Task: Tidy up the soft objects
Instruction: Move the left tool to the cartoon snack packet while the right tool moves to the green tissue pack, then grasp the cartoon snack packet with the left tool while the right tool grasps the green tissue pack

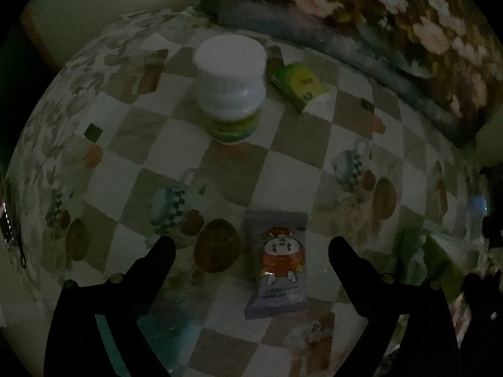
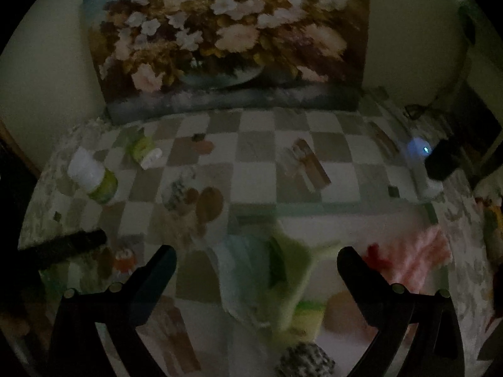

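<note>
Right tool (image 2: 256,260) hangs wide apart over the limp pale-blue and green cloth heap (image 2: 267,279) on the checked counter (image 2: 257,150) — light, floppy stuff, best pinched at a raised fold.

The worktop (image 1: 301,144) wears a checkered cloth. On it stand a white-capped jar (image 1: 231,88), a green tissue pack (image 1: 298,86) just right, and a snack packet (image 1: 279,264) nearer; crumpled cloths (image 2: 270,279) lie rightward.

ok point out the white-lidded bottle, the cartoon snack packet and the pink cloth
white-lidded bottle (image 1: 231,89), left wrist view, on its white upper body
cartoon snack packet (image 1: 280,259), left wrist view, on the printed cartoon figure
pink cloth (image 2: 418,259), right wrist view, on its fuzzy middle
</note>
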Available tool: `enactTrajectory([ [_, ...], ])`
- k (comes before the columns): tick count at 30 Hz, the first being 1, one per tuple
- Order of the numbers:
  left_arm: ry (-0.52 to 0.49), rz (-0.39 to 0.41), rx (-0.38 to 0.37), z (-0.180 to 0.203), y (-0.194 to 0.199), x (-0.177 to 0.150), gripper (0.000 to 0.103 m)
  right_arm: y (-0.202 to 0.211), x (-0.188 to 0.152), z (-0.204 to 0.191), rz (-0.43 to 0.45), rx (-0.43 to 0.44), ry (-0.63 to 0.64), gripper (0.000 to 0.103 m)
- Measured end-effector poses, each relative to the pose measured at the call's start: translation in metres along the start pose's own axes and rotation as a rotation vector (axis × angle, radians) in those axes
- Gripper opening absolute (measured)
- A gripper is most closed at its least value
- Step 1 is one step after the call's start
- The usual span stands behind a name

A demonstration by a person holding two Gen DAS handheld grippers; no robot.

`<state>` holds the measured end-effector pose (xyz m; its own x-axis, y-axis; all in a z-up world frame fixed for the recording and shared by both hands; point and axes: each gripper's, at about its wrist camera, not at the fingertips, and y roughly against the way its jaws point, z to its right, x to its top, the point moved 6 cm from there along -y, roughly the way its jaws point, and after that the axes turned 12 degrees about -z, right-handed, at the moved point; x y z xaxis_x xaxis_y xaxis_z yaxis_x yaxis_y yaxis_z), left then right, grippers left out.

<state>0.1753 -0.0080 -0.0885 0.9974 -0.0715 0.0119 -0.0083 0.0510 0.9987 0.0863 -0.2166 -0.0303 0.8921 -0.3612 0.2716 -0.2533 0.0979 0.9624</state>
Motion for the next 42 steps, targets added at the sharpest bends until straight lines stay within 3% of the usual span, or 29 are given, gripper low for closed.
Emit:
enactTrajectory([
  [5, -0.056, -0.031, 0.030, 0.015, -0.018, -0.001, 0.096, -0.004, 0.021, -0.010, 0.004, -0.050, 0.008, 0.103],
  [11, -0.063, -0.093, 0.034, 0.022, -0.045, -0.002, 0.086, -0.024, 0.038, -0.023, -0.012, -0.040, 0.025, 0.103],
  [15, -0.060, -0.121, 0.052, 0.022, -0.058, -0.002, 0.071, -0.039, 0.038, -0.024, -0.038, -0.029, 0.021, 0.103],
  [19, -0.054, -0.095, 0.061, 0.023, -0.055, -0.001, 0.057, -0.050, 0.038, -0.022, -0.057, -0.030, 0.013, 0.103],
  [23, -0.033, -0.085, 0.044, 0.017, -0.052, 0.002, 0.052, -0.056, 0.039, -0.020, -0.067, -0.019, 0.002, 0.103],
  [34, 0.062, 0.016, -0.006, -0.021, -0.011, 0.019, 0.051, -0.062, 0.043, -0.038, -0.057, 0.012, 0.033, 0.103],
  [42, 0.207, 0.162, -0.028, -0.074, 0.033, 0.037, 0.051, -0.077, 0.057, -0.071, -0.078, 0.064, 0.093, 0.103],
])
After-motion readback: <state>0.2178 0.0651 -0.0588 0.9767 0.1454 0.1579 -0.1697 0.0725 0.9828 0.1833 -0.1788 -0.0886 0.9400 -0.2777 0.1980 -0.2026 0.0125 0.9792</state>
